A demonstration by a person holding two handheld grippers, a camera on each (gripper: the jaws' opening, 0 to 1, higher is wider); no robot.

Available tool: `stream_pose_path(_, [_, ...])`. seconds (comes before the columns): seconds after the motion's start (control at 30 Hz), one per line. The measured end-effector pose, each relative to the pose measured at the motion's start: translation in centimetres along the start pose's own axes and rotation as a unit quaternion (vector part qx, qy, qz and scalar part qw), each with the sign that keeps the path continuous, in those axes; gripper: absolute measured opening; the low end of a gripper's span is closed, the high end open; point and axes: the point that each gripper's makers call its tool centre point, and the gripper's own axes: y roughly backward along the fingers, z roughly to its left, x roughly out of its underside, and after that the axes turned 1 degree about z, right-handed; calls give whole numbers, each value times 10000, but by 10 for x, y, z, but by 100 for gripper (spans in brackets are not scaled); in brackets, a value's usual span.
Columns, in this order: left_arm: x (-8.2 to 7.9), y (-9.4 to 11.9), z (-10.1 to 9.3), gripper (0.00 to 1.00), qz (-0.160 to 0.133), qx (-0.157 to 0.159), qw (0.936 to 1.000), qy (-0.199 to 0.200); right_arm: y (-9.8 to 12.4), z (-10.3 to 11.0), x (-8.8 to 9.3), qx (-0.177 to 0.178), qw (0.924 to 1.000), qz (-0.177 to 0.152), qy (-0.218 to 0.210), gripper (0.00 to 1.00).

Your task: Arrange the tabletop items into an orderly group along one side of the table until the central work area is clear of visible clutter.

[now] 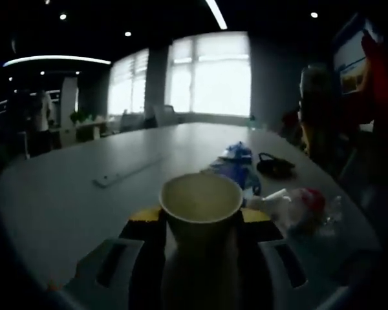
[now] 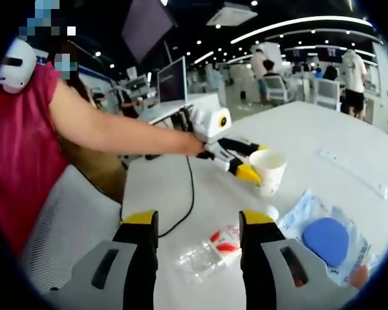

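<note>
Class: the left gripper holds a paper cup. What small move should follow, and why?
Probably carry the paper cup, clamped in the left gripper, toward the blue packet and set it beside it, since the loose items already cluster there.

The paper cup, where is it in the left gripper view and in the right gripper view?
Left gripper view: the paper cup sits low at centre, clamped between that view's own jaws, its open mouth facing the camera.
Right gripper view: the paper cup is right of centre, held over the white table by the left gripper.
Shared landmark: the blue packet on the table.
</note>
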Motion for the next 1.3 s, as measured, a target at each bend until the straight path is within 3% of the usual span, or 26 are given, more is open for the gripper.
stream_pose_path(0.23, [7,2,-2,41,147,54,9999,43,1,0,2,17,10000,-7,-24,50])
stream_pose_path(0.47, [10,7,0,47,145,-9,9998,120,1,-3,2,38,10000,-34,-50,50])
stream_pose_path(0.77, [4,37,5,50,-28,-378,9984,419,1,-1,0,14,10000,-59,-45,50])
stream_pose_path(1.3, [-9,84,-23,50,-278,-846,9930,770,4,8,-6,12,9999,-145,13,50])
